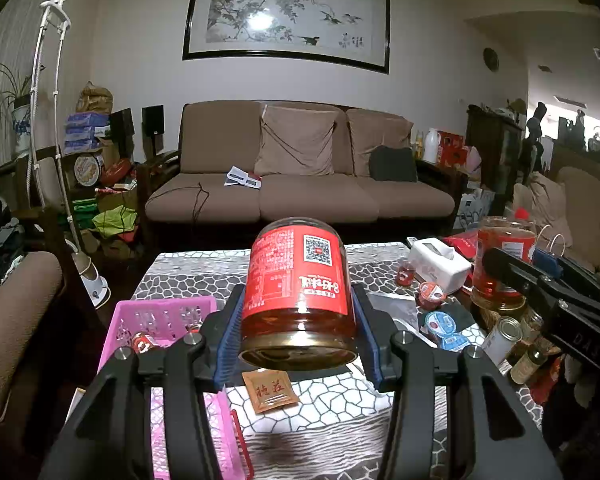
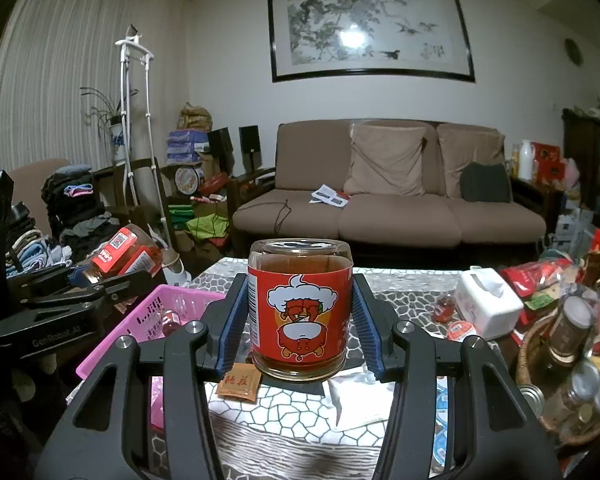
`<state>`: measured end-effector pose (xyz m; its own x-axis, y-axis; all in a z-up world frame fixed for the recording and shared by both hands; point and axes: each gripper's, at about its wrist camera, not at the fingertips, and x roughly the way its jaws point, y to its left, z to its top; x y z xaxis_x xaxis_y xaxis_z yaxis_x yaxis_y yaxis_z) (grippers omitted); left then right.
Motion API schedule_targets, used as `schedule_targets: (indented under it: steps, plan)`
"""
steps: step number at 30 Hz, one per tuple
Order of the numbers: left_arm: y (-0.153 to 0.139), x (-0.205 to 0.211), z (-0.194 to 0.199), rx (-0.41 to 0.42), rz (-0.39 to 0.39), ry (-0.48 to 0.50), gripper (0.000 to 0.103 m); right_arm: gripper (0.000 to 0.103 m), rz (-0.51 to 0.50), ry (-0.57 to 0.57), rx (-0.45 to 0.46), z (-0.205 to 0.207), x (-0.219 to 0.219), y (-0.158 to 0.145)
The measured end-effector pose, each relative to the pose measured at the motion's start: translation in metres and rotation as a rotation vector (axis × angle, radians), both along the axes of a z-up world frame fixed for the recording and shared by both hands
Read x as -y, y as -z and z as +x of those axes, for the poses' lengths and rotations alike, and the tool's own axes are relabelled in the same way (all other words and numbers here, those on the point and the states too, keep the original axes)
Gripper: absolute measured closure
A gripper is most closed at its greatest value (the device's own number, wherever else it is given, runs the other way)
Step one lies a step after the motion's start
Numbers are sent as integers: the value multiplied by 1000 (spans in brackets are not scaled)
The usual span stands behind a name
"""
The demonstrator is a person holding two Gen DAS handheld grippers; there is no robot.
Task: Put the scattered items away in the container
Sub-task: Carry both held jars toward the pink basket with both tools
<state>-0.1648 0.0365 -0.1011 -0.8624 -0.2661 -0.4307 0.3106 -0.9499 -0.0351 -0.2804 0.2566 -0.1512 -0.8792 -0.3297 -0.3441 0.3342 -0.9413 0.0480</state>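
Gripping a jar each: your left hand-held gripper [image 1: 298,336] is clamping a QR-label jar [image 1: 298,280], tilted, lifted off the tabletop [image 1: 324,432] w/ the pink basket [image 1: 140,316] just left. Only the right view is showing the cartoon-label jar [image 2: 300,312] clamped upside down in your right hand-held gripper [image 2: 300,336]. A brown sachet [image 2: 239,385] is lying beneath; a tissue box [image 2: 486,304] is sitting to the right.

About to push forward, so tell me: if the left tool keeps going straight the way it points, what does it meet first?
Probably nothing close: the left tool, gripping the red-labelled jar, points over the table toward the sofa. Depth is unclear.
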Motion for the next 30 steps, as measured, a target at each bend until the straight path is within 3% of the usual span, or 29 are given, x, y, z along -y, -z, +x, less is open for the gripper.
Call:
schedule_targets:
  steps: [30]
  plan:
    - [-4, 25, 3, 30, 2, -115, 53, 56, 9, -37, 23, -7, 30, 12]
